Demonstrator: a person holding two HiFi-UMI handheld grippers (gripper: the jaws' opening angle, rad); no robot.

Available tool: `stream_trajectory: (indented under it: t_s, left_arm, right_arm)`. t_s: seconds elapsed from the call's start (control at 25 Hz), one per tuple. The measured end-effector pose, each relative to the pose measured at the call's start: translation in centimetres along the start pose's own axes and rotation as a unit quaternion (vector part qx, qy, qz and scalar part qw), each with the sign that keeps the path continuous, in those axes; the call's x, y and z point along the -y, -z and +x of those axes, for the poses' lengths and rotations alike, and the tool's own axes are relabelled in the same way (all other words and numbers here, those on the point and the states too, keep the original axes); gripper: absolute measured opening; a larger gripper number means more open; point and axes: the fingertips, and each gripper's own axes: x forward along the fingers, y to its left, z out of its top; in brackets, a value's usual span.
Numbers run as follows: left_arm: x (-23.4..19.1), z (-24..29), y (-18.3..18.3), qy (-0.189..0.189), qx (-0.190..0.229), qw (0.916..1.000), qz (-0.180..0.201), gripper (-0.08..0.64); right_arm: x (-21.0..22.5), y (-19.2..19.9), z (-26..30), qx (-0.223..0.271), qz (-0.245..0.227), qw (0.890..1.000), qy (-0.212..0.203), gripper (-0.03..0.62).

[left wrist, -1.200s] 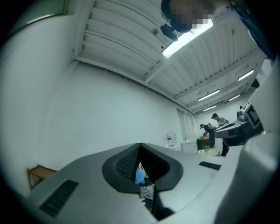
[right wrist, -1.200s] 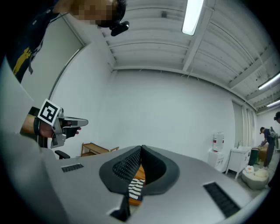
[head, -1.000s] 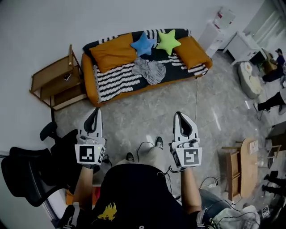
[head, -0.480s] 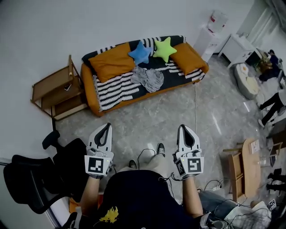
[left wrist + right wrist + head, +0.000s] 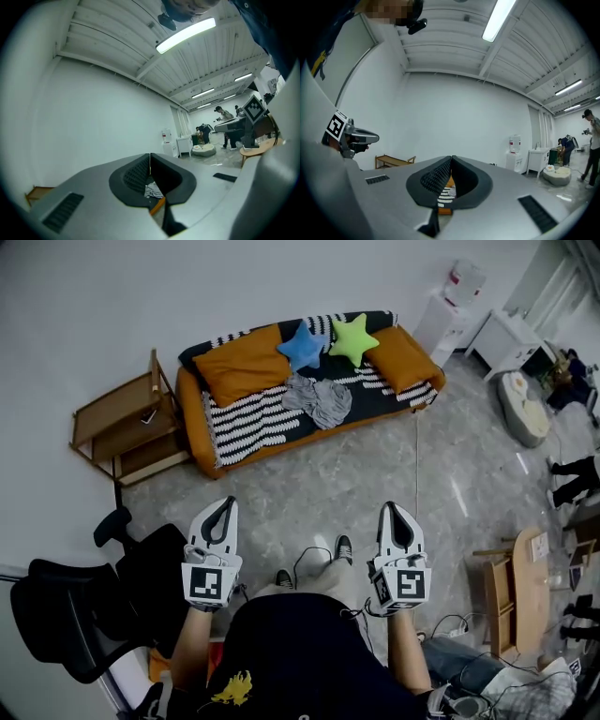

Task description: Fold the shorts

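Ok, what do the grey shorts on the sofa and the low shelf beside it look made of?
Grey shorts: soft, thin fabric, possibly jersey; they lie crumpled in loose folds. Low shelf: light wood, matte finish, judging by its warm tan, flat boards.

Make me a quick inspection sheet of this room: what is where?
Surface: sofa, striped cover, against the wall.
Job's things: shorts, crumpled on the seat, unfolded.
Clutter: blue star and green star cushions behind the shorts; orange cushions at both ends.
Grippers: left gripper and right gripper both shut, empty, over the floor, apart from the sofa.
Cables: cable looped on the floor between the grippers.
Surroundings: shelf left of the sofa; chair beside the left gripper; people far right.
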Motion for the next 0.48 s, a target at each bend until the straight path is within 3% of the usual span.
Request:
stream_trajectory:
  t_s: [0.2,0.48]
  left_arm:
    - [0.0,-0.4,0.3,-0.003,-0.009,1.0,0.0,0.032]
    - [-0.2,-0.4,2.4,0.002,-0.05,0.9986,0.017,0.171]
  right_arm:
    - [-1.0,-0.7,0.7,0.018,0.004,1.0,-0.015,0.029]
    - [-0.9,1.5,0.9,-0.013,0.004,1.0,-0.012,0.133]
